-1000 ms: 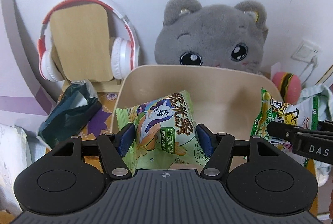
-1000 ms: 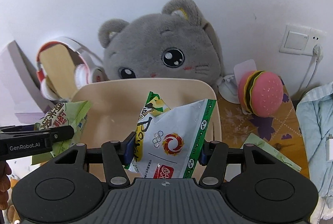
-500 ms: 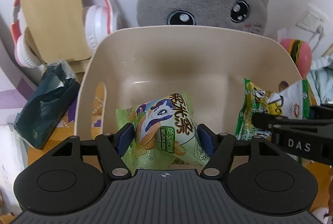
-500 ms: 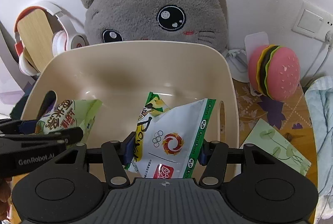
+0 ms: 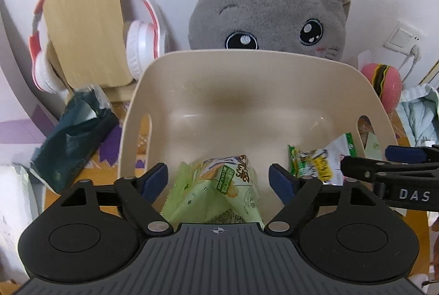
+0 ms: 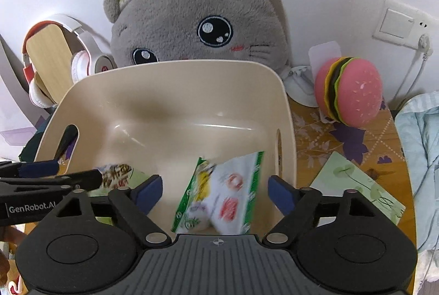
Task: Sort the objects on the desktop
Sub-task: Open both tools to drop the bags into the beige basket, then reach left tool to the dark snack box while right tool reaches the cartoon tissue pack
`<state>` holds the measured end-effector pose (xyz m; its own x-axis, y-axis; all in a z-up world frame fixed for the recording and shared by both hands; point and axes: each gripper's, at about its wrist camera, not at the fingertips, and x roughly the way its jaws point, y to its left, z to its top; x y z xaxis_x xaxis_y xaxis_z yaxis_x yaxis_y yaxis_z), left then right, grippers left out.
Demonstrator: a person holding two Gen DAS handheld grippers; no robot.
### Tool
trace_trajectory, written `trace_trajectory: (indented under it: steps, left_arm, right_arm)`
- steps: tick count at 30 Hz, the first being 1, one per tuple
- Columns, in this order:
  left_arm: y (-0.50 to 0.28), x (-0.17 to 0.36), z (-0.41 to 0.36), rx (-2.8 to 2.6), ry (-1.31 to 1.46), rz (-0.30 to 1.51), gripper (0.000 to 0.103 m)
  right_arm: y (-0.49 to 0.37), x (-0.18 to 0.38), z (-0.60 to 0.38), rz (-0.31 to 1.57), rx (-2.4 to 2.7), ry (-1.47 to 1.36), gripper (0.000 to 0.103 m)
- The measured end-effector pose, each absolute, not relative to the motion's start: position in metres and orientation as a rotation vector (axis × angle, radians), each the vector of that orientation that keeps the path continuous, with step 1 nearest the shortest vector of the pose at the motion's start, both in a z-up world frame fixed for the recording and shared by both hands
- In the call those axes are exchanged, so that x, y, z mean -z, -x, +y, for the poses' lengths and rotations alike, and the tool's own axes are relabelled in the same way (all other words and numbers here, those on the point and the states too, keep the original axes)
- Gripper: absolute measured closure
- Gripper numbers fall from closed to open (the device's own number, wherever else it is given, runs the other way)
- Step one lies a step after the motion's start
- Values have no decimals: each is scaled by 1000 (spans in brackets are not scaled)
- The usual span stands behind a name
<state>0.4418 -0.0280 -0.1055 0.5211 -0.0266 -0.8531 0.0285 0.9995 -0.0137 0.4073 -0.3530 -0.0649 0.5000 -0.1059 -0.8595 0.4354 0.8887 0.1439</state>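
While both jaws are opening above the beige plastic bin, left gripper releases a green snack packet, right gripper a white-green one.

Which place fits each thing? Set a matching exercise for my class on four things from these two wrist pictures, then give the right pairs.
Things:
1. green snack packet
2. headphones
3. burger toy
4. plush cat

Places:
A. behind the beige bin, against the wall
B. on the patterned tabletop, right of the bin
C. inside the bin, between the left tool's opening pads
D. hung over a wooden board, left of the bin

Pairs: 1-C, 2-D, 3-B, 4-A
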Motion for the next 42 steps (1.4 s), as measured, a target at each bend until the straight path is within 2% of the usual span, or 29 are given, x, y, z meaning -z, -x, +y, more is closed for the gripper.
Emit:
trace_trajectory:
  steps: [7, 13, 26, 35, 42]
  left_arm:
    - [-420, 89, -22, 39, 10, 980, 13]
    - [-398, 79, -17, 73, 24, 975, 10]
    - [-337, 74, -7, 114, -8, 984, 8]
    - [-298, 97, 4, 116, -27, 1046, 8]
    - [-272, 124, 16, 106, -24, 1123, 8]
  right_arm:
    - [-384, 42, -346, 962, 340, -350, 13]
    - [-350, 25, -343, 928, 355, -319, 0]
    - [-273, 46, -352, 977, 432, -273, 0]
    - [-250, 64, -340, 1016, 397, -216, 0]
    - [-248, 83, -320, 1036, 284, -63, 0]
